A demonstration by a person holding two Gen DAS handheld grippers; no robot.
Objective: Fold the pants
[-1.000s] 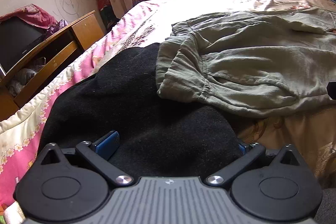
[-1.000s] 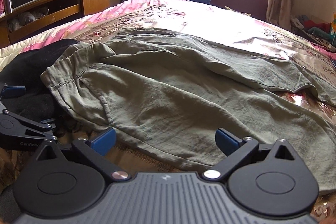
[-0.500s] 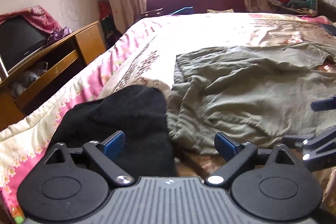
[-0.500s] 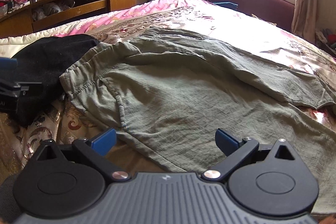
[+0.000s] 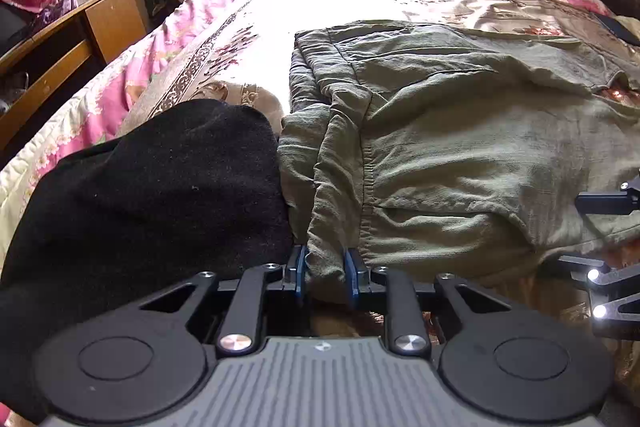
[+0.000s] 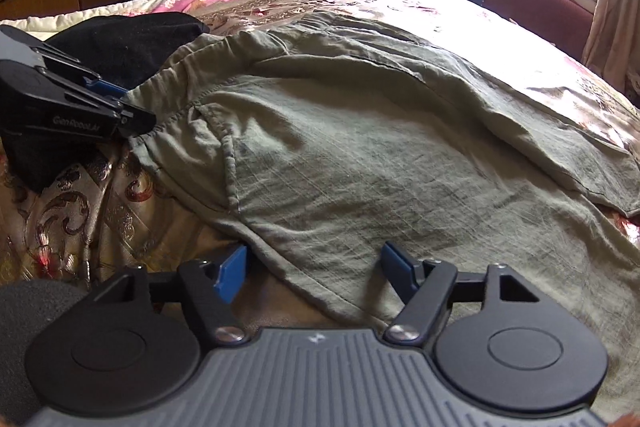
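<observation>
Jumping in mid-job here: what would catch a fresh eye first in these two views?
The olive pants sprawled across the floral bedspread, filling most of both views. The left gripper is shut on their bunched waistband at the near edge, right beside a black garment. The right gripper sits open, straddling the pants' near hem.

- The left gripper (image 5: 325, 277) has its 2 blue fingers (image 5: 299, 275) drawn close together, pinching a bunched fold of the pants (image 5: 460, 147) at the waistband corner.
- From the right wrist view, the left gripper (image 6: 134, 115) comes in low from the left, its tip touching the waistband edge.
- The right gripper (image 6: 314, 269) holds its 2 blue fingers (image 6: 232, 271) wide apart, straddling the near hem of the pants (image 6: 360, 155), gripping nothing.
</observation>
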